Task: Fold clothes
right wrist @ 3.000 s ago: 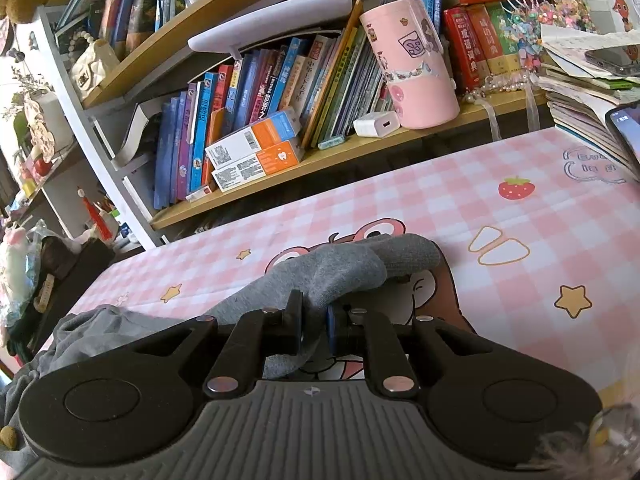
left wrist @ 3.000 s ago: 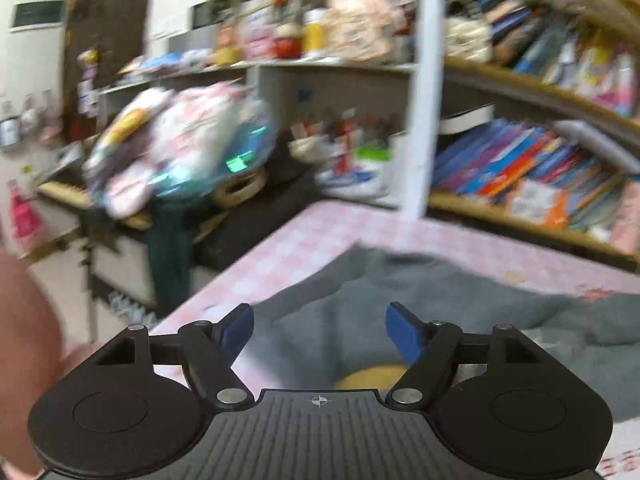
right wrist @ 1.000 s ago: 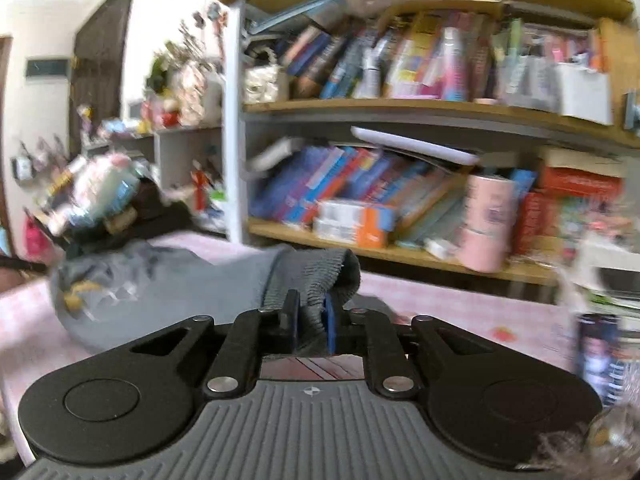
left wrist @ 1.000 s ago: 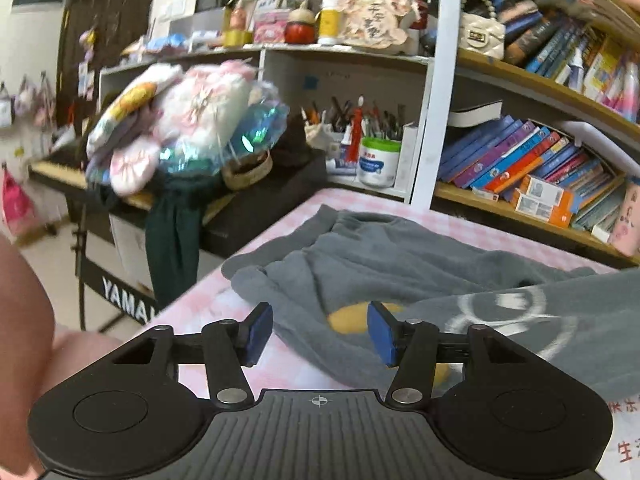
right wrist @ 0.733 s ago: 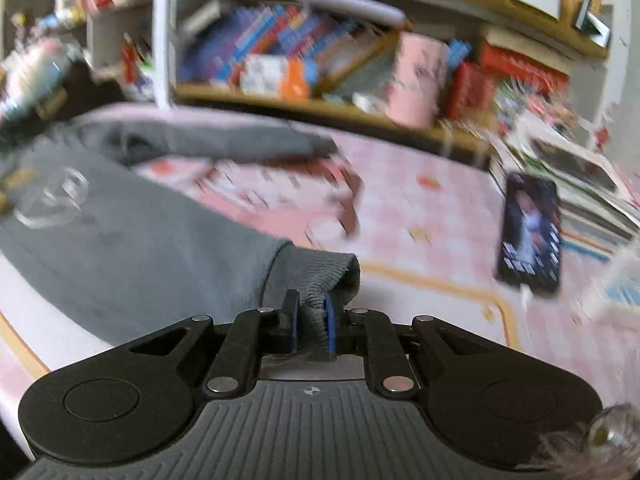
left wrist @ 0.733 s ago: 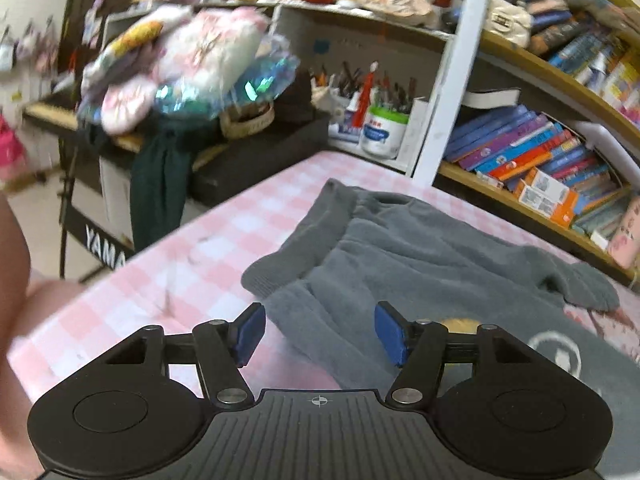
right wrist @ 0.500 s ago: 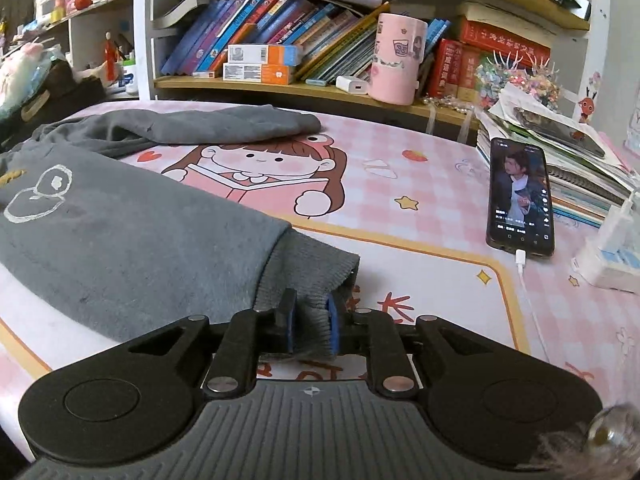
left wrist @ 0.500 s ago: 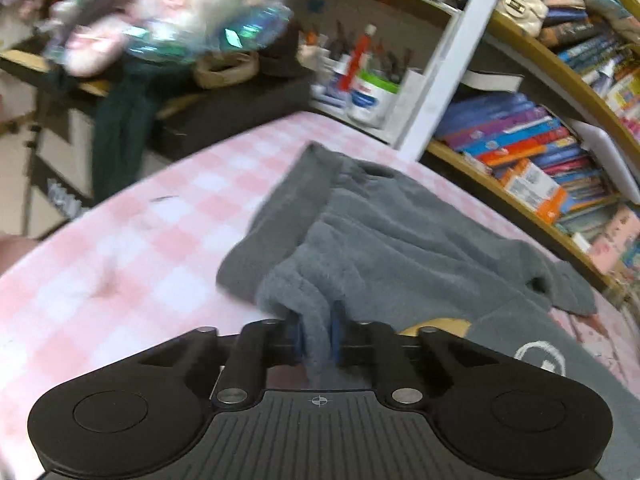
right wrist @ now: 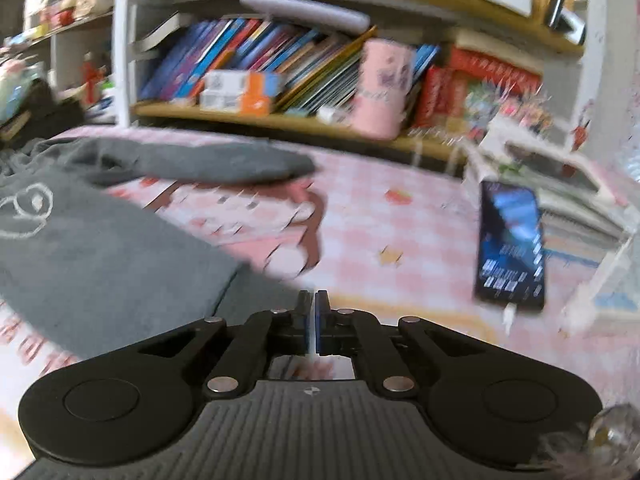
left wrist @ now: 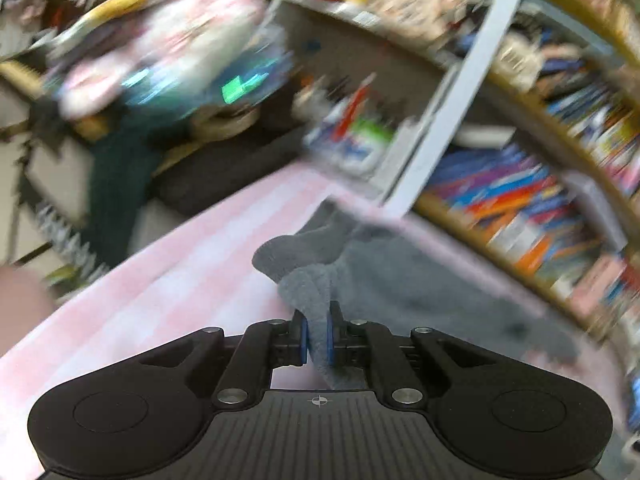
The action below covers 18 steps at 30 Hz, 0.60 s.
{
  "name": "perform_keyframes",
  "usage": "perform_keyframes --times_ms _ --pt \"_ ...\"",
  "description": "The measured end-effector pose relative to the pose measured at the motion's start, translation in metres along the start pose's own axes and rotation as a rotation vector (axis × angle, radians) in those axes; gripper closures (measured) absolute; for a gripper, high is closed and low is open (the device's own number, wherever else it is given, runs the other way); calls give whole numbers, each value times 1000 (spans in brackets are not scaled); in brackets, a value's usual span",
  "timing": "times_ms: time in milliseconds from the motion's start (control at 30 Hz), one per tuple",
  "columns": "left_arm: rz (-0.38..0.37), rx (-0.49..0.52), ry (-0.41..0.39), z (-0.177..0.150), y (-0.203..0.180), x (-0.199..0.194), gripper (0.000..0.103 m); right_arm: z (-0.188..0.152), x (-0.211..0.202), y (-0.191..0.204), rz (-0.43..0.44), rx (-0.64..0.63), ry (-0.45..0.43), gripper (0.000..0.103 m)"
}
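Both grippers angled downward: left gripper (left wrist: 317, 338) pinching grey sweater (left wrist: 400, 280), right gripper (right wrist: 312, 326) clenched empty

The left wrist view sat low behind the left gripper (left wrist: 317, 334), looking along its fingers and slightly down over the pink checked table (left wrist: 168, 280) towards its far edge and the bookshelves (left wrist: 540, 200), heavily blurred. The right wrist view looked likewise from behind the right gripper (right wrist: 312, 326), close above the table. Both views took in the grey sweater (left wrist: 400, 280) and the shelves.
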State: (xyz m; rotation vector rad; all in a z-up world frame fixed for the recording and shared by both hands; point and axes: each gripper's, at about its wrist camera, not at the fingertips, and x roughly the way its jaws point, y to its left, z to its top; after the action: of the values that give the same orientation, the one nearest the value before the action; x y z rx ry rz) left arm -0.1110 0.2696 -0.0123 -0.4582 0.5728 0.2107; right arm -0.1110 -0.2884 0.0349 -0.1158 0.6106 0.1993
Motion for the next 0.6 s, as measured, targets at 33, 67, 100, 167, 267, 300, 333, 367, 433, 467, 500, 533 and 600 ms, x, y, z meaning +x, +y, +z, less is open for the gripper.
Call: perform_keyframes --times_ms 33,67,100,167,267,300,333,367,433,467,500,533,600 --pt "26 12 20 -8 6 -4 95 -2 -1 1 23 19 13 94" --pt "44 22 24 -14 10 -9 91 -4 -1 2 43 40 24 88" --pt "46 23 18 -16 12 -13 88 -6 0 3 54 56 28 64" --pt "37 20 -1 -17 15 -20 81 -7 1 7 59 78 26 41" --pt "32 13 -8 -13 15 -21 78 -6 5 13 70 101 35 43" --pt "32 7 -6 -11 15 -18 78 -6 8 14 79 107 44 46" --pt "33 1 -2 -9 15 -15 78 -7 10 15 87 111 57 55" --pt "34 -7 2 -10 15 -10 78 -9 11 16 97 111 66 60" --pt "30 -12 9 -13 14 -7 79 -13 10 20 123 96 77 77" --pt "22 -11 12 -15 12 -7 80 -15 6 22 129 71 82 80" --pt "14 -9 14 -17 11 -7 81 -16 1 25 134 40 90 85" --pt "8 1 18 -19 9 -9 81 -17 -5 24 123 14 92 90" --pt "-3 27 25 -25 3 -15 81 -20 -19 18 74 -28 89 97"
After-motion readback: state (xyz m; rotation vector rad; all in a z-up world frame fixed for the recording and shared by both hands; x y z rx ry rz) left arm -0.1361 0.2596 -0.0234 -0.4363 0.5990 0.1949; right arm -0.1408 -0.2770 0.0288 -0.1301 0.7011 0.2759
